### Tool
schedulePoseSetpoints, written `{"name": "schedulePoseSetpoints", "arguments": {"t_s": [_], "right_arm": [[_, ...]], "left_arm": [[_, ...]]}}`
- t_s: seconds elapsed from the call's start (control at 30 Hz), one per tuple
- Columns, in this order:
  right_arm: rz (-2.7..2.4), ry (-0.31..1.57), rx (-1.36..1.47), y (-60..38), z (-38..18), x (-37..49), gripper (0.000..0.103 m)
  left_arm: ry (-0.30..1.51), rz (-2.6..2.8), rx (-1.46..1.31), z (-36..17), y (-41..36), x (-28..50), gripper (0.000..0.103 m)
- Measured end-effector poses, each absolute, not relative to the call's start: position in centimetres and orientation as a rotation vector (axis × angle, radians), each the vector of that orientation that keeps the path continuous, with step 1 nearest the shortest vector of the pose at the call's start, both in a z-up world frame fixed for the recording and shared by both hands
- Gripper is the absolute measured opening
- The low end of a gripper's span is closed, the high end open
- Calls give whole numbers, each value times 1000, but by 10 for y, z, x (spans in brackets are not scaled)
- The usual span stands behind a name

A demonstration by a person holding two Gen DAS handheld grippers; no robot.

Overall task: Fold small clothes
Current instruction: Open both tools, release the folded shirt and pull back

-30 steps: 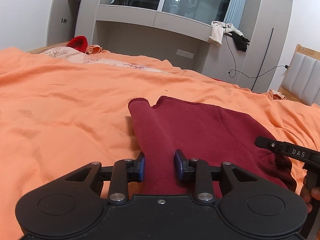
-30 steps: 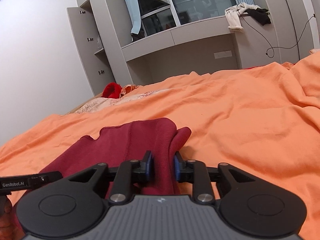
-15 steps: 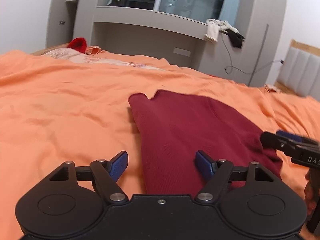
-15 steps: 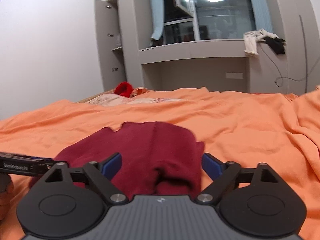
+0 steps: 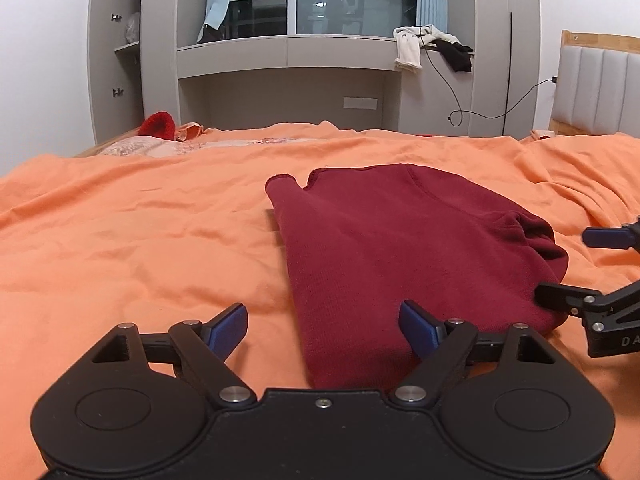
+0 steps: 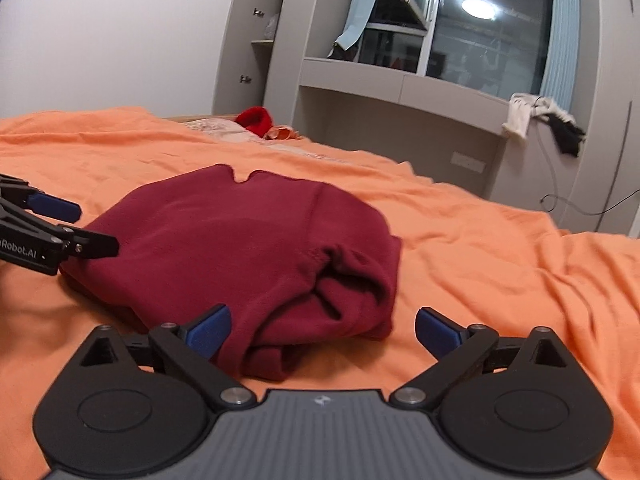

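Note:
A dark red knitted garment [image 5: 392, 240] lies folded on the orange bedsheet [image 5: 140, 240]; it also shows in the right wrist view [image 6: 240, 248]. My left gripper [image 5: 324, 326] is open and empty, just short of the garment's near left edge. My right gripper [image 6: 322, 328] is open and empty, just short of the garment's bunched near right corner. The right gripper shows at the right edge of the left wrist view [image 5: 600, 272]. The left gripper shows at the left edge of the right wrist view [image 6: 44, 228].
A red hat [image 5: 158, 125] and a pale patterned cloth [image 5: 168, 146] lie at the bed's far edge. Grey cabinets and a window ledge [image 5: 288, 52] with hanging clothes [image 5: 412, 46] stand behind. A padded headboard [image 5: 596, 92] is at right.
Both grippers were shut on the garment's near edge a second ago. They have opened, let it go and drawn back a little. The garment now lies flat on the sheet.

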State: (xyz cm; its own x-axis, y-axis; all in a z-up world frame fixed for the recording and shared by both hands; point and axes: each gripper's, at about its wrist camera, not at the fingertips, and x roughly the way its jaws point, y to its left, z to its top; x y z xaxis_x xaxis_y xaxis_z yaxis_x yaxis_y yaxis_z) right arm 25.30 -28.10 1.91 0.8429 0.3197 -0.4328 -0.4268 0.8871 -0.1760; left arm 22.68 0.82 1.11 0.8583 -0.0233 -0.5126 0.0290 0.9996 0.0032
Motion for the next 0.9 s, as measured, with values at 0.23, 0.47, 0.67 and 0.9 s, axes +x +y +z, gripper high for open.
{"name": "schedulePoseSetpoints", "arguments": {"t_s": [0.23, 0.47, 0.67, 0.9], "right_arm": [[377, 387, -265, -284, 19, 245, 102], [345, 361, -232, -296, 23, 232, 102], [298, 330, -159, -308, 32, 219, 102], [249, 241, -22, -329, 49, 191, 103]], "left_arm": [[533, 7, 15, 14, 7, 218, 95], [512, 29, -10, 22, 8, 204, 98], [476, 41, -19, 34, 4, 189, 100], [384, 50, -45, 54, 3, 164, 102]]}}
